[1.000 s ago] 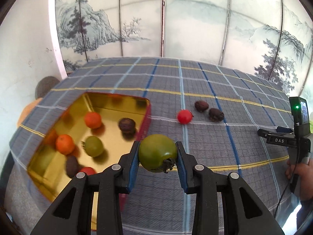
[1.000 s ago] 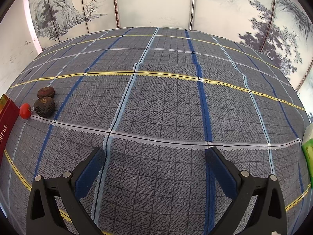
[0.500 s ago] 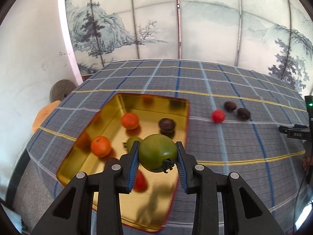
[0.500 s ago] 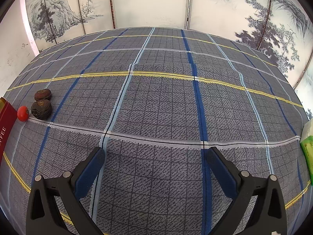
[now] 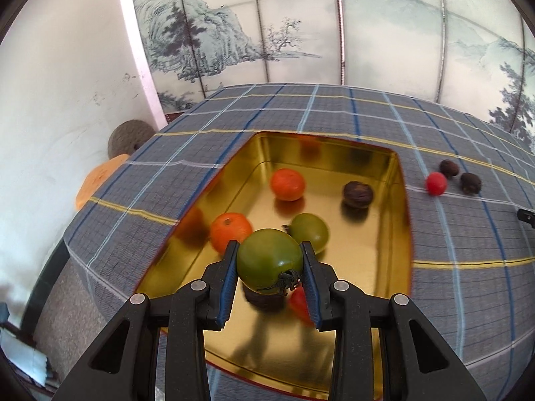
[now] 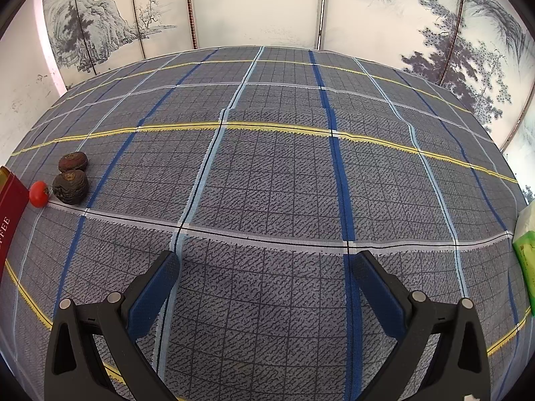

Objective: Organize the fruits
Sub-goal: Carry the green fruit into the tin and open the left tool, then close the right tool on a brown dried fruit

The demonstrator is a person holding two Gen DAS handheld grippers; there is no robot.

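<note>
My left gripper (image 5: 269, 264) is shut on a green tomato (image 5: 267, 258) and holds it above the near part of a gold tin tray (image 5: 399, 234). In the tray lie two orange fruits (image 5: 287, 184), another green tomato (image 5: 311, 231), a dark wrinkled fruit (image 5: 357, 194), and a dark fruit and a red one partly hidden under my gripper. A red cherry tomato (image 5: 435, 183) and two dark wrinkled fruits (image 5: 470, 183) lie on the cloth to the tray's right; they also show at the far left of the right wrist view (image 6: 70, 187). My right gripper (image 6: 264, 267) is open and empty above the cloth.
The table carries a grey plaid cloth (image 6: 267, 167). The tray's red outer wall (image 6: 10, 214) shows at the left edge of the right wrist view. A green packet (image 6: 526, 250) sits at the right table edge. A painted screen stands behind the table; a white wall is at left.
My left gripper has carried the green tomato leftward from beside the tray to above its inside. The right gripper has barely moved.
</note>
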